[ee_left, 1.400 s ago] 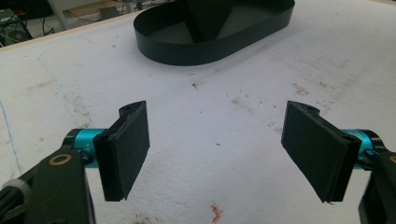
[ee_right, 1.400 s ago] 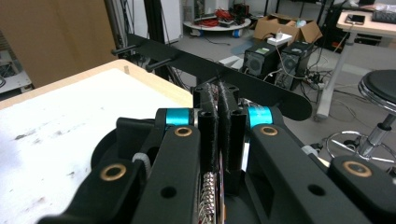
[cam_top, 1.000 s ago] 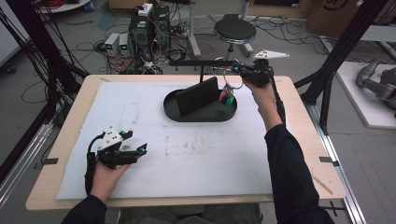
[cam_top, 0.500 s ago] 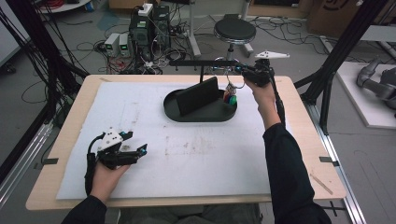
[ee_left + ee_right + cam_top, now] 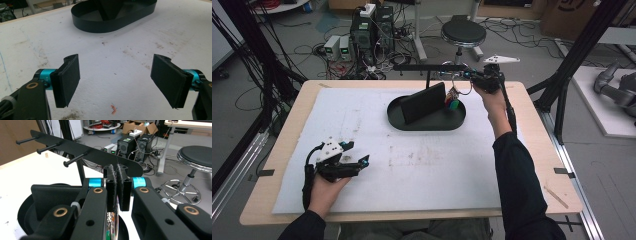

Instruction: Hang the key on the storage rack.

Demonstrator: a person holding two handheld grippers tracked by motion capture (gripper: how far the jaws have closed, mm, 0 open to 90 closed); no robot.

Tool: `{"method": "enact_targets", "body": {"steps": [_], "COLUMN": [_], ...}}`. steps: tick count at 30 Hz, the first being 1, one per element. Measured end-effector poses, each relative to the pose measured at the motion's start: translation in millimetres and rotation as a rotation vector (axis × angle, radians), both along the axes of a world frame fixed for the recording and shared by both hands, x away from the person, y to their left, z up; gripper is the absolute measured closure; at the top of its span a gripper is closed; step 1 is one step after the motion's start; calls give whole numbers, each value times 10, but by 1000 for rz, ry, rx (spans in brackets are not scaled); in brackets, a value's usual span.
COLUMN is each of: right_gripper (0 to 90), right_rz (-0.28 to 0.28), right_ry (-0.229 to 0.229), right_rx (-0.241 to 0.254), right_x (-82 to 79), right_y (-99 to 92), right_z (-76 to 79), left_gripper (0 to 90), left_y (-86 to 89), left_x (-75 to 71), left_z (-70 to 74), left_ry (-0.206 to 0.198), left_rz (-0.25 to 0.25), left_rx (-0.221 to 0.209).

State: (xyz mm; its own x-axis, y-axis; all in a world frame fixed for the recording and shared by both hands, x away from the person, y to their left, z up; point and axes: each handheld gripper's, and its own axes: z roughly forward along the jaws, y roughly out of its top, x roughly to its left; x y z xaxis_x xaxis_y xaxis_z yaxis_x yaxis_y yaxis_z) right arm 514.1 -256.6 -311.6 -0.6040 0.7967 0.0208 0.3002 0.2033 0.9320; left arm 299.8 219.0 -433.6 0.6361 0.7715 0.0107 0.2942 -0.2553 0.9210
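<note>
A white mat (image 5: pixel 422 150) is covering a wooden tabletop (image 5: pixel 532 125) in a lab w/ grey floor; cables, PC boxes (image 5: pixel 372 27) and a round stool (image 5: pixel 459 34) are sitting behind it, black frame posts at both sides. Near the mat's far edge a black oval tray (image 5: pixel 427 122) is lying flat, w/ a dark slab (image 5: pixel 423 102) standing tilted inside it. A black rack (image 5: pixel 82 151) w/ pegs is rising behind the tray. A keyring (image 5: pixel 453 100) w/ red, green and other coloured tags is hanging over the tray's right end, just beside the slab. The right tool (image 5: pixel 472 77), held high at the rack's right end, is pinching the keyring's ring at the top, pads nearly together in the right gripper view. The left tool (image 5: pixel 116 80) is resting on the mat's near-left part, well apart from the tray, jaws standing wide w/ nothing between them. A small orange scrap (image 5: pixel 113 109) is lying on the mat below it.
</note>
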Motion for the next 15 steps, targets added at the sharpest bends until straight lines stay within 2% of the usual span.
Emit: {"method": "enact_targets", "body": {"steps": [15], "right_gripper": [854], "right_rz": [-49], "right_ry": [-10], "right_rx": [-44], "right_x": [3], "right_y": [43], "right_z": [-18], "left_gripper": [235], "left_y": [-19], "left_x": [2], "left_z": [-14], "left_ry": [7], "left_rz": [-12], "left_rx": [5]}}
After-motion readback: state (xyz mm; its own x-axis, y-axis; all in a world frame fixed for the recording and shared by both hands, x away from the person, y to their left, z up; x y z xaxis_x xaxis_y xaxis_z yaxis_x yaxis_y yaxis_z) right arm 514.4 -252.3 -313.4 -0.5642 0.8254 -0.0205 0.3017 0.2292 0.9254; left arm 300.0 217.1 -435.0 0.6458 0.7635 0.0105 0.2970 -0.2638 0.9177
